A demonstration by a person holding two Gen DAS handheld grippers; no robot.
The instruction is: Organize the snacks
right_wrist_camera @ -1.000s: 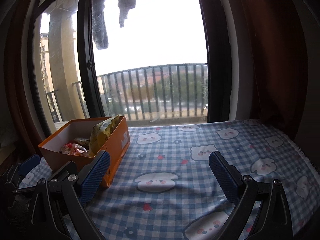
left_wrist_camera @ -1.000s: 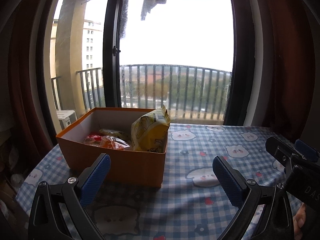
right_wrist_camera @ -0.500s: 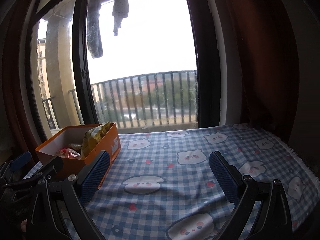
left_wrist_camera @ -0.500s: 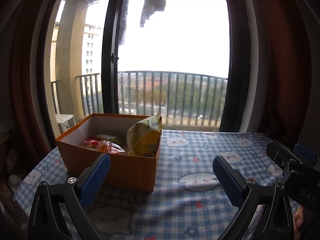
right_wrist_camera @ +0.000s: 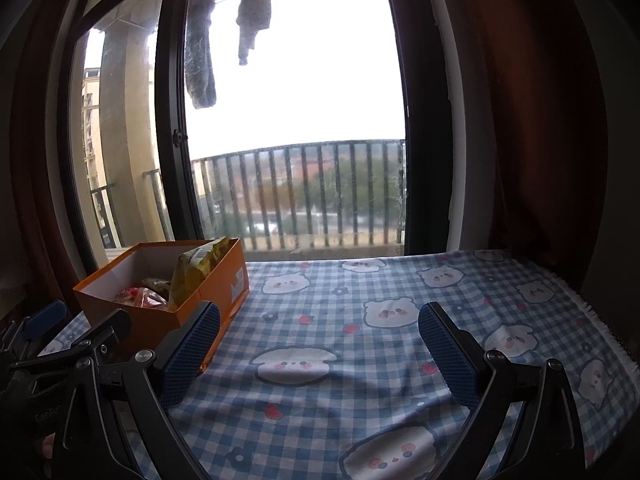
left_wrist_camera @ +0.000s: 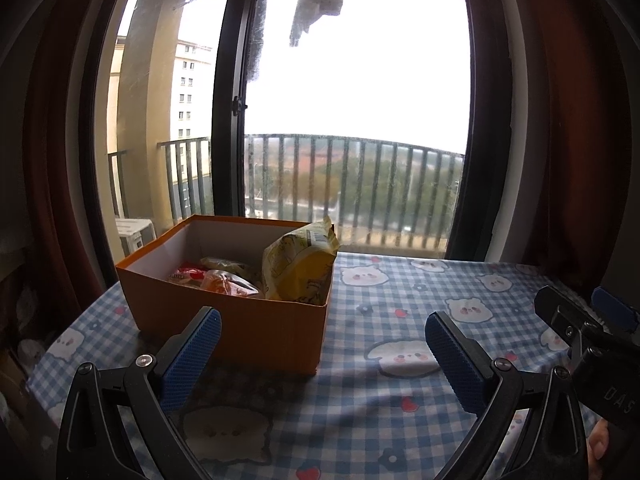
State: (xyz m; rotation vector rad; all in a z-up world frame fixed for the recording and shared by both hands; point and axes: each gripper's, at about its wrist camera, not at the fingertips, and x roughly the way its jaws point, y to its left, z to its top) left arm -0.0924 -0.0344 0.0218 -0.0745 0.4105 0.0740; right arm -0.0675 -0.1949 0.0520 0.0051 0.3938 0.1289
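An open orange box point(left_wrist_camera: 240, 322) stands on the left of the table; it also shows in the right wrist view point(right_wrist_camera: 224, 286). Inside it, a yellow snack bag point(left_wrist_camera: 298, 270) leans upright at the right end, and red and orange packets point(left_wrist_camera: 212, 280) lie flat beside it. My left gripper point(left_wrist_camera: 320, 350) is open and empty, just in front of the box. My right gripper point(right_wrist_camera: 320, 344) is open and empty over bare tablecloth to the right of the box; its side shows in the left wrist view point(left_wrist_camera: 580, 328).
The table has a blue checked cloth with bear prints point(right_wrist_camera: 380, 308). Behind it are a large window with a black frame point(left_wrist_camera: 228, 120) and a balcony railing. Dark red curtains point(right_wrist_camera: 540, 120) hang at both sides. The cloth's fringed edge point(right_wrist_camera: 600, 320) runs along the right.
Both grippers have drawn back and tilted up slightly, so the box looks a little smaller and farther. Both stay open and empty. The box and snacks have not moved.
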